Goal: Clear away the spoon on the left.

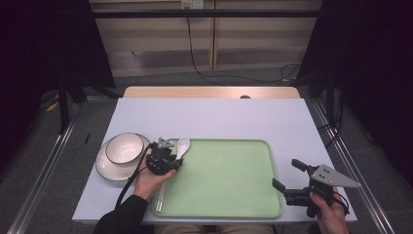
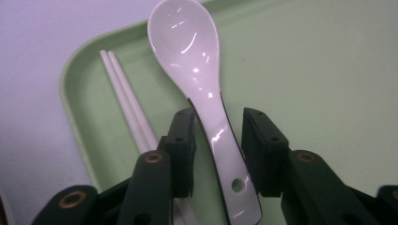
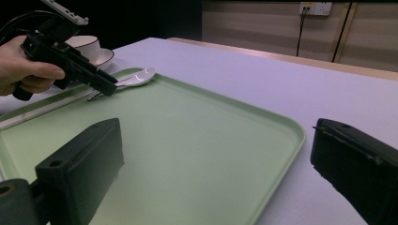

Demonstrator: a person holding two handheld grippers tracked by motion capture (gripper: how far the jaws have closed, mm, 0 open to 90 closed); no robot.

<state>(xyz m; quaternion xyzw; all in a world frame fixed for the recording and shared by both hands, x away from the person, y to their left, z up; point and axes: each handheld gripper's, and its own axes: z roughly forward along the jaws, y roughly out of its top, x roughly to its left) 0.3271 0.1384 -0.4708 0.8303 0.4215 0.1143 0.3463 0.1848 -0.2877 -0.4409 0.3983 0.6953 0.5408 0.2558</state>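
Jaws of the left gripper (image 2: 218, 140) are standing partly apart in the left gripper view, straddling the handle of a white spoon (image 2: 197, 79); a narrow gap is showing on the right side of the handle, while the left pad is sitting close against it, contact not clear. No firm clamp is evident. The spoon is lying flat, its bowl pointing toward the top centre of that frame and its handle running down to the bottom edge, a small hole showing near its end. It is resting in the corner of a green tray (image 2: 328, 70). Just left of the spoon, a pair of white chopsticks (image 2: 124, 98) is lying along the tray's edge.

In the high view, the left gripper (image 1: 168, 148) is sitting at centre left, the spoon (image 1: 183, 145) projecting above it over the tray's upper left corner. A white bowl (image 1: 124, 148) is standing on a plate (image 1: 104, 168) left of the tray (image 1: 224, 180), on the table (image 1: 219, 117).

The right gripper (image 1: 285, 175) is hovering at lower right with its jaws spread wide and holding nothing, just beside the tray's right edge.
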